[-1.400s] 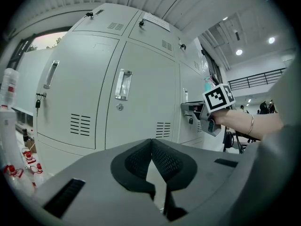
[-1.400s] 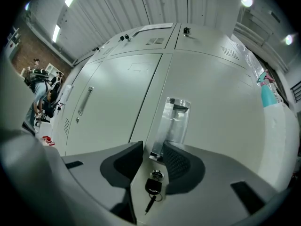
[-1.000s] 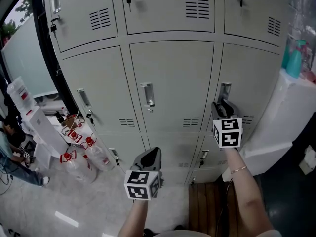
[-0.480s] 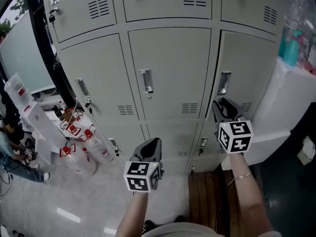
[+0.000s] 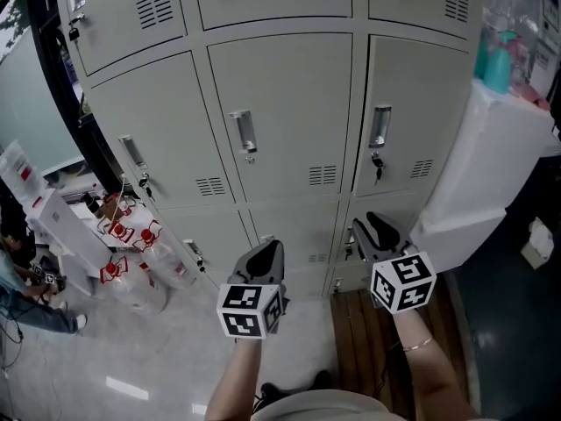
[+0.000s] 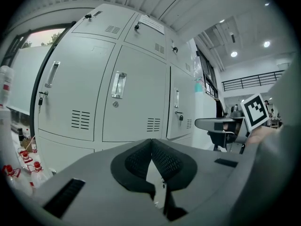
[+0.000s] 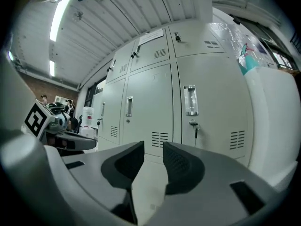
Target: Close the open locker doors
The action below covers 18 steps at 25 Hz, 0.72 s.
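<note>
The middle row shows three locker doors (image 5: 280,121), each with one handle (image 5: 243,132). All three sit flush and shut. Two grippers hover in front of the bottom row, clear of the doors. The left gripper (image 5: 267,251) has its jaws pressed together on nothing. The right gripper (image 5: 375,226) has its jaws spread; they have just been closing, with nothing between them.
</note>
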### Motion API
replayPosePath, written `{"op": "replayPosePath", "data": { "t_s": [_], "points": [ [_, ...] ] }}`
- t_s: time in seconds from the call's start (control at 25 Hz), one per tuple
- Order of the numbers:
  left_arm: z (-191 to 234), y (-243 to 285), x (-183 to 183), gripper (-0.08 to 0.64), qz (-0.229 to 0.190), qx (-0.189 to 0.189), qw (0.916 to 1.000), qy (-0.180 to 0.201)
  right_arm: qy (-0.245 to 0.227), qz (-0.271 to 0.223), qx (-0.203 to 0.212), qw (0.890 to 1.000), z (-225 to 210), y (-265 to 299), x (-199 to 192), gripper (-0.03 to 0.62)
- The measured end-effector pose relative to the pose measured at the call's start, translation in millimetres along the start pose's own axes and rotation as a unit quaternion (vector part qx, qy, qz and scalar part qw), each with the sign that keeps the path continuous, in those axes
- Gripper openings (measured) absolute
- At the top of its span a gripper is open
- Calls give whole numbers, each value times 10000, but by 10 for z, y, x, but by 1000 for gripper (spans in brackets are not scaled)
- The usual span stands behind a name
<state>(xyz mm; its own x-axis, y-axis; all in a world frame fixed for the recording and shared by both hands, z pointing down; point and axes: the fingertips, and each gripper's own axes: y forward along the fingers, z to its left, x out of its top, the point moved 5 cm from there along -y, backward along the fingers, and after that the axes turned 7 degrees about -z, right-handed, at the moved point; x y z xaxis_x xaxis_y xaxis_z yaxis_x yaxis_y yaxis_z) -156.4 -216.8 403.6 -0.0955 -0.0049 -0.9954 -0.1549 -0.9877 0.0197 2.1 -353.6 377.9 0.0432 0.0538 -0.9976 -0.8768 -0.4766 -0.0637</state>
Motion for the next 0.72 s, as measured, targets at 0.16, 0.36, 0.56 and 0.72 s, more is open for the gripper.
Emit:
{"op": "replayPosePath", "data": {
  "t_s": [0.16,0.36,0.56,0.72],
  "points": [
    [-30,-57,-48,20,38,-34,10000,6,173,110,-50,9998,112,-186,-162,93],
    [-34,-139,-106,20,81,-14,10000,-27,239,213,-51,9995,254,-376,-255,59],
    [-55,-224,-137,20,95,6,9999,-40,138,322,-88,9993,357,-534,-311,16],
    [-59,-281,-171,20,87,47,9999,-77,195,401,-76,9990,424,-631,-360,2]
  ]
}}
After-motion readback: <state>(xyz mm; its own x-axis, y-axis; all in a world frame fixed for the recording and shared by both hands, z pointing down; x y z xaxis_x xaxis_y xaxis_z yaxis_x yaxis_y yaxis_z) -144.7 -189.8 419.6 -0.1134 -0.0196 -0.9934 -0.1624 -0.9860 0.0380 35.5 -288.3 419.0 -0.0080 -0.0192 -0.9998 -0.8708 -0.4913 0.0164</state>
